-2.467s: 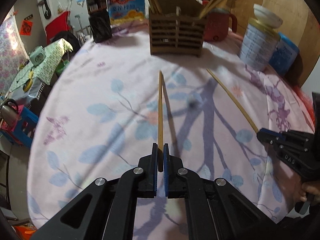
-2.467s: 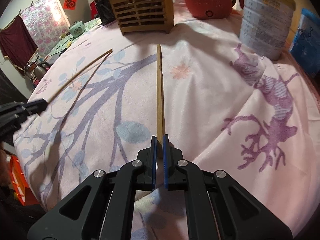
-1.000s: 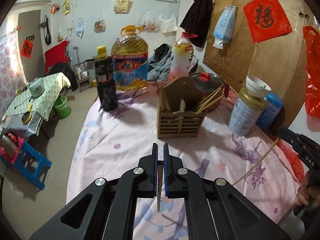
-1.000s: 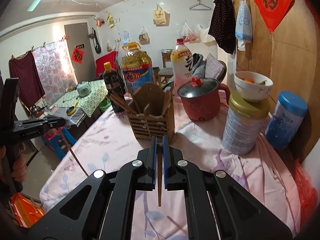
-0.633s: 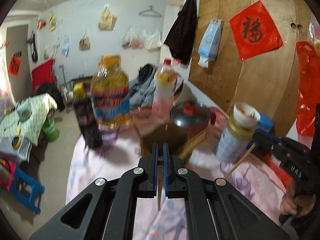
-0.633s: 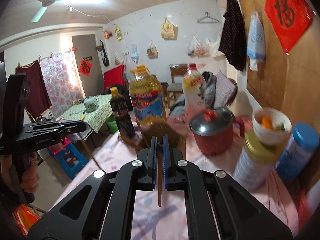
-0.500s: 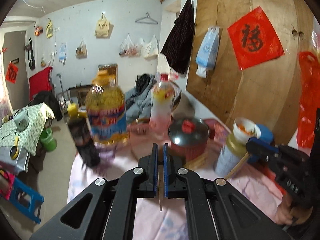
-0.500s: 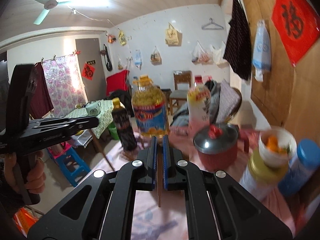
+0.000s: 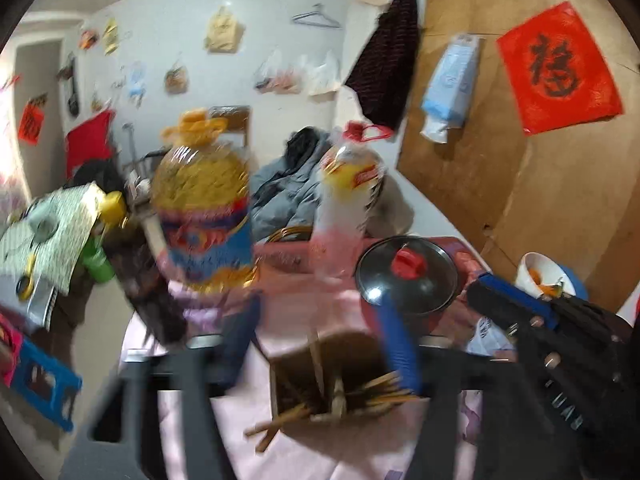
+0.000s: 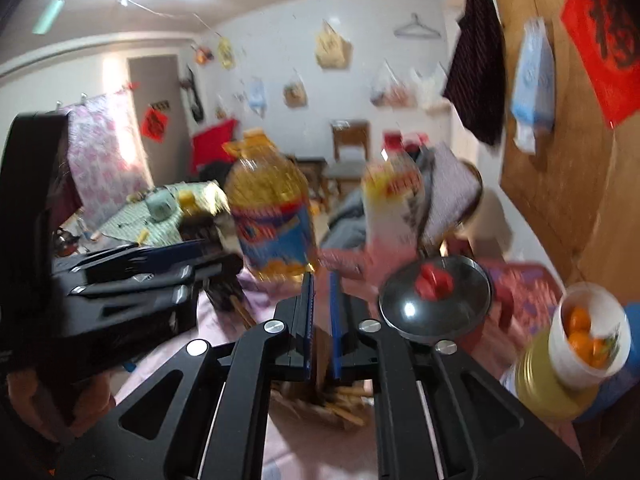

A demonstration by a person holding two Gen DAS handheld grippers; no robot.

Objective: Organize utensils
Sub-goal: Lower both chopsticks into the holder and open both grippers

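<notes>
Both tongs hang over the wooden holder (image 9: 320, 384) on the pink bench (image 9: 340, 452). The left tongs (image 9: 320, 344) are opening wide, a chopstick (image 9: 318, 364) standing loose between them at six o'clock. The right tongs (image 10: 321, 320) pinch another chopstick (image 10: 321, 354).

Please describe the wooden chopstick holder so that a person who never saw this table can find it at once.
Start from the pink tablecloth and find the big yellow oil bottle and the red pot with a steel lid. In front of them stands the wooden chopstick holder. It is the only brown open box, with chopsticks sticking out.
</notes>
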